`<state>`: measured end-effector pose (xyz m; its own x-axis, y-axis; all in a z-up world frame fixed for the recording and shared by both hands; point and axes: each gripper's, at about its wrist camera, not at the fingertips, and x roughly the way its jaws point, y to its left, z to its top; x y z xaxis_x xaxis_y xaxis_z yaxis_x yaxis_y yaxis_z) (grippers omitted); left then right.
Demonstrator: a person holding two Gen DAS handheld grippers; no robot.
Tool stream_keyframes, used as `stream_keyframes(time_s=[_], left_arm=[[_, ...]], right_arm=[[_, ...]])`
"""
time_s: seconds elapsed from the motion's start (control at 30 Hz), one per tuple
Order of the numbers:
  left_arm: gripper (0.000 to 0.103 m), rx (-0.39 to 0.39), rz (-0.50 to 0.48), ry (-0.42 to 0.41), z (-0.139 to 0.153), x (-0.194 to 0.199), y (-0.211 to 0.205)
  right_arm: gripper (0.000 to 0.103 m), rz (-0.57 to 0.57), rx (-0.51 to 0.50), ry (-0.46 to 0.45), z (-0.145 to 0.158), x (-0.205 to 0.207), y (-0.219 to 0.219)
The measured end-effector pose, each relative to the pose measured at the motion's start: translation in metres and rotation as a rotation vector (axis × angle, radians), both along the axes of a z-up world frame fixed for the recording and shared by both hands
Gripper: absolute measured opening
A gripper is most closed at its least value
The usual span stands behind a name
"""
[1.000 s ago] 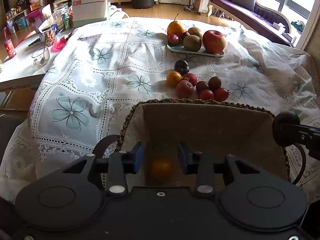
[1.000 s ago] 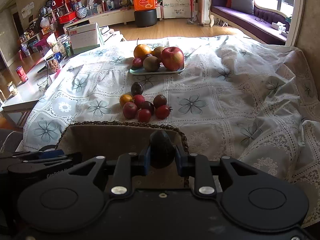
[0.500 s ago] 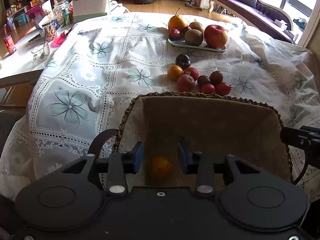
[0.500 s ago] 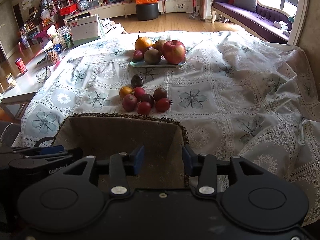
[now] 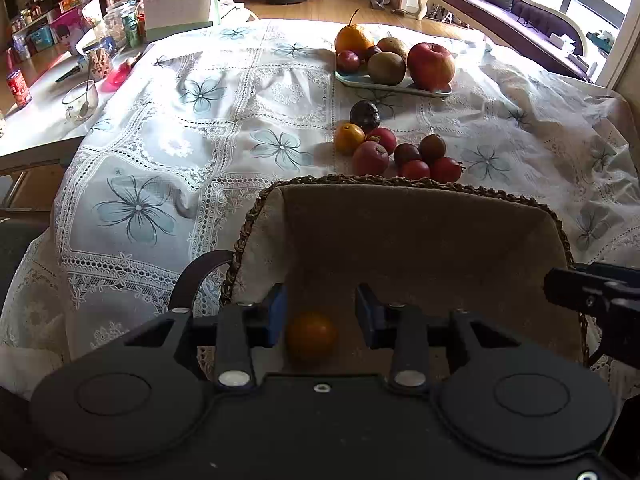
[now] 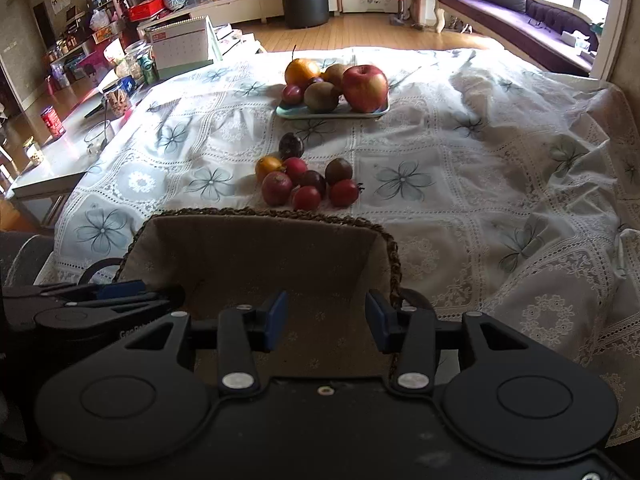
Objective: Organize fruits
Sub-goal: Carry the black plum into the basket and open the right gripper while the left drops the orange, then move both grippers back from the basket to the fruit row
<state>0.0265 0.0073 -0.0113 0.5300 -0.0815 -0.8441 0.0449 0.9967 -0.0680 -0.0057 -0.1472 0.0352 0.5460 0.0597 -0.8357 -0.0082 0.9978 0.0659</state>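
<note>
A cloth-lined woven basket sits at the near table edge. My left gripper hangs open over it, with a small orange fruit lying on the basket floor between and below its fingers. Over the basket's right half my right gripper stands open and holds nothing. Beyond the basket lies a loose cluster of small fruits. Farther back, a pale tray carries an apple, kiwis and an orange pear-shaped fruit.
A lace floral tablecloth covers the table and is rumpled at the right. To the left, a side table holds a glass bowl, jars and a red can. A sofa stands at the back right.
My right gripper was shut on a dark fruit a second ago; it has opened and the fruit is gone from view. Both cameras have risen slightly. The left gripper stays open over the orange fruit.
</note>
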Motion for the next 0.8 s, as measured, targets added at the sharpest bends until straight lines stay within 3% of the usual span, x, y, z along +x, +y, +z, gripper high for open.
stream_keyframes(time_s=[0.53,0.67,0.8], left_arm=[[0.046,-0.025,-0.022,0.037,0.001,-0.001,0.000],[0.046,-0.056,-0.042,0.048,0.009,0.004,0.003],[0.046,-0.083,-0.063,0.026,0.029,0.017,0.008]], right_arm=[[0.046,0.071,0.083,0.136,-0.010,0.005,0.006],[0.046,0.085,0.129,0.172,-0.007,0.011,0.005],[0.046,0.064,0.174,0.147,0.011,0.022,-0.004]])
